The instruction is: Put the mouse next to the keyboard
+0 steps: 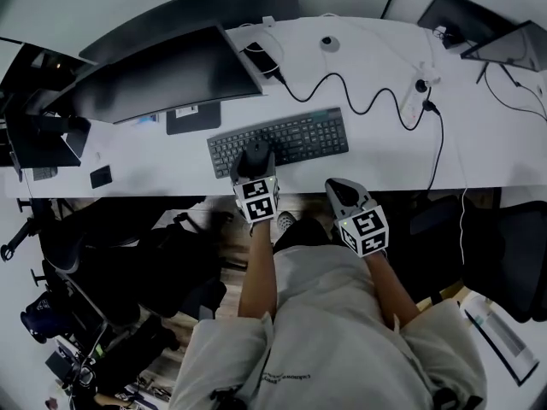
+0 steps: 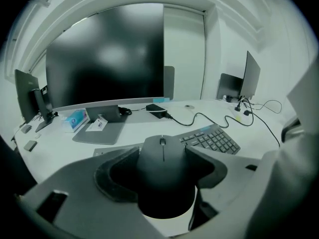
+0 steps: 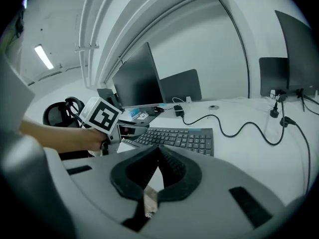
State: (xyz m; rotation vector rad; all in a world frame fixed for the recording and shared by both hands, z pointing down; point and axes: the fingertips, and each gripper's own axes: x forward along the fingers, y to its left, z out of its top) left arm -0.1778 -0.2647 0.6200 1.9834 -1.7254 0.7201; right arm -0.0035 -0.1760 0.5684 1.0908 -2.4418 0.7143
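In the head view, the left gripper [image 1: 254, 171] had the black mouse [image 1: 256, 152] between its jaws. The mouse sat over the front edge of the keyboard [image 1: 278, 140], toward that keyboard's left end. The right gripper [image 1: 339, 188] hung just off the near edge of the white worktop [image 1: 154, 165], near the keyboard's right end and apart from it. Bare worktop lay on both sides of the keyboard.

In the left gripper view, the jaws were closed on the mouse's two flanks. Its long axis ran straight along the line the gripper pointed, with the scroll wheel away from the camera and toward the monitor [image 2: 104, 59]. The keyboard [image 2: 212, 139] lay ahead and to the right of the mouse, very near it. Whether the mouse rested on anything could not be told.

In the right gripper view, the jaws were pressed fully together with nothing between them. The keyboard [image 3: 174, 137] lay ahead, and the left gripper's marker cube [image 3: 102, 116] stood at its left end. Only the left hand carried the mouse, so the placing looked to be its job, a sideways shift onto bare worktop.
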